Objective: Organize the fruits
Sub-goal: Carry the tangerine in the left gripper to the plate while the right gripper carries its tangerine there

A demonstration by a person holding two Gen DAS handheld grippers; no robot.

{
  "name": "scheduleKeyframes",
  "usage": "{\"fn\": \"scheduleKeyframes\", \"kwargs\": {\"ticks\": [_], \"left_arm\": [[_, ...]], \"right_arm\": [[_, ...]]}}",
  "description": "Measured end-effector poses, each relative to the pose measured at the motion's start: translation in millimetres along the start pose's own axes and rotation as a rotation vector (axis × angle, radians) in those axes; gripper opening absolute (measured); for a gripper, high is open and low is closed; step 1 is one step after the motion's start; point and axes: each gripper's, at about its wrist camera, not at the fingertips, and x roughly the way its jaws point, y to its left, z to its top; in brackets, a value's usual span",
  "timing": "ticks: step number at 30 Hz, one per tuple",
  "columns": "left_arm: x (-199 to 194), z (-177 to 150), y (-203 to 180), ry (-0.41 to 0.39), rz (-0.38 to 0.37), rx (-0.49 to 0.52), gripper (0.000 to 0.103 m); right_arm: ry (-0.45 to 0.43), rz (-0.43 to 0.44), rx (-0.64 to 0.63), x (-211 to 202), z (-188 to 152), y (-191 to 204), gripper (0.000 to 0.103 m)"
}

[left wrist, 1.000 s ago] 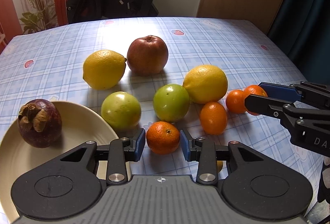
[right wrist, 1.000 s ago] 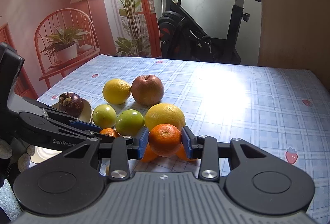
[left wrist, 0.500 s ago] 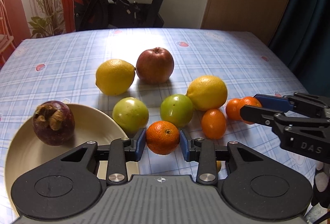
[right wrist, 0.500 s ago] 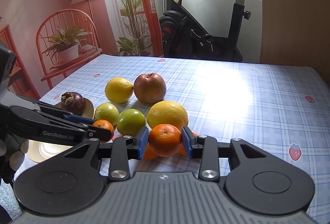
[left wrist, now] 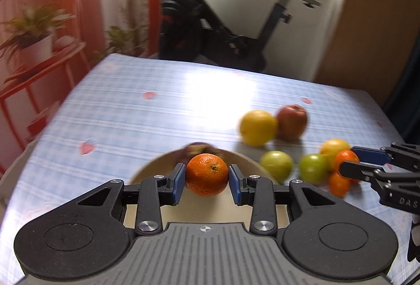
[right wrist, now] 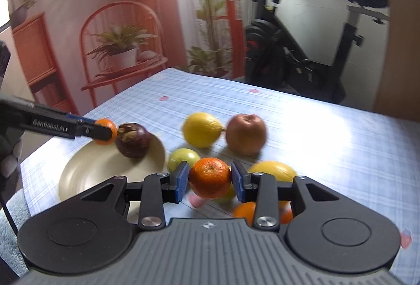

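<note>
Two mandarins lifted, one mangosteen plated

The left gripper (left wrist: 207, 176) fingers clench one mandarin (left wrist: 207, 171) over the plate (right wrist: 86, 169); the right gripper (right wrist: 210, 178) fingers clench another mandarin (right wrist: 210, 178). Just beyond the left fingers the mangosteen (right wrist: 133, 136) lies plated. Past the right fingers, lemons, green fruits and an apple (right wrist: 246, 133) remain on the bench (right wrist: 328, 148), probably unsorted. "GenRobot.AI" reads on the left gripper.

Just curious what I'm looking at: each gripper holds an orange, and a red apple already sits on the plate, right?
Not quite. The fruit on the plate is a dark purple mangosteen; the red apple sits on the tablecloth, as the right wrist view shows. Each gripper does hold an orange.
</note>
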Motion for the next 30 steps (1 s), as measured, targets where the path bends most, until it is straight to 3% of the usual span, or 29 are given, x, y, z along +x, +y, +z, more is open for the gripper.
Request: {"fn": "scheduleKeyframes", "kwargs": {"ticks": [6,13,19,30], "left_arm": [[5,-6,39,0.041,0.024,-0.026,0.038],[24,-10,33,0.073,-0.015,0.029,0.038],[44,-8,46,0.088,-0.016,-0.004,0.038],[55,-9,50,0.089,-0.026,-0.020,0.038]], "right_arm": [[0.061,0.090,-0.132,52,15,40,0.038],[0.151,0.108,-0.247,101,17,67,0.038],[0.201,0.097,-0.293,121,15,72,0.038],[0.204,0.094,-0.302,137,16,68,0.038]]}}
